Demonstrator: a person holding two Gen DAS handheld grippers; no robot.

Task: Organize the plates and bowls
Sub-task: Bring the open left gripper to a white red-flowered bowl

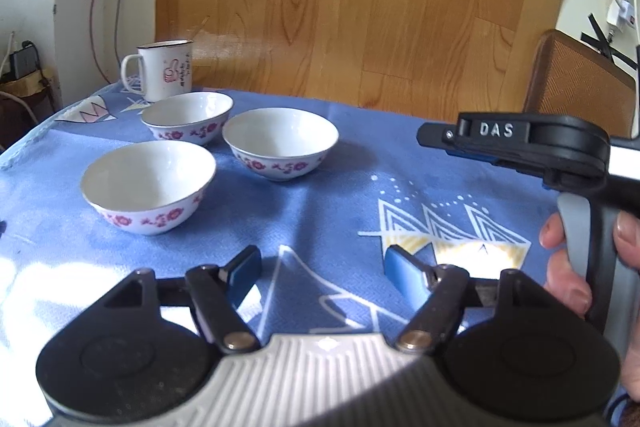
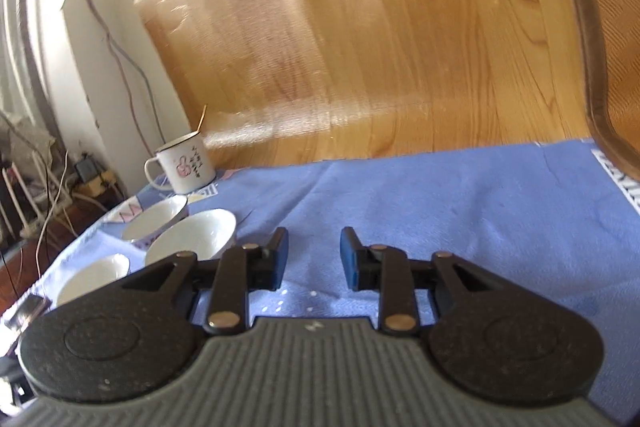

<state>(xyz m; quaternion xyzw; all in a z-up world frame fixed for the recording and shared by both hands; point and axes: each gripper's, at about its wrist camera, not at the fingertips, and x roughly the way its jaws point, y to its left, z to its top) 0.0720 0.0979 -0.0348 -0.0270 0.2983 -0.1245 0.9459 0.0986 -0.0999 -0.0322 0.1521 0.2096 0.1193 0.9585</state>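
Three white bowls with red flower bands stand on the blue tablecloth (image 1: 340, 195): a near one (image 1: 149, 185), a far left one (image 1: 187, 119) and a right one (image 1: 280, 143). My left gripper (image 1: 322, 267) hovers over the cloth in front of them, open, with nothing between its blue pads. In the left wrist view the right gripper's body (image 1: 516, 143) shows at the right edge, held by a hand (image 1: 568, 267). In the right wrist view my right gripper (image 2: 314, 259) is open over bare cloth and holds nothing. The bowls (image 2: 192, 239) lie to its left.
A white enamel mug (image 1: 166, 71) with a spoon in it stands at the table's far left corner. A brown mesh chair (image 1: 580, 87) is beyond the right edge. Cables and a power strip (image 2: 80, 179) lie on the floor at left. Wooden floor lies past the table.
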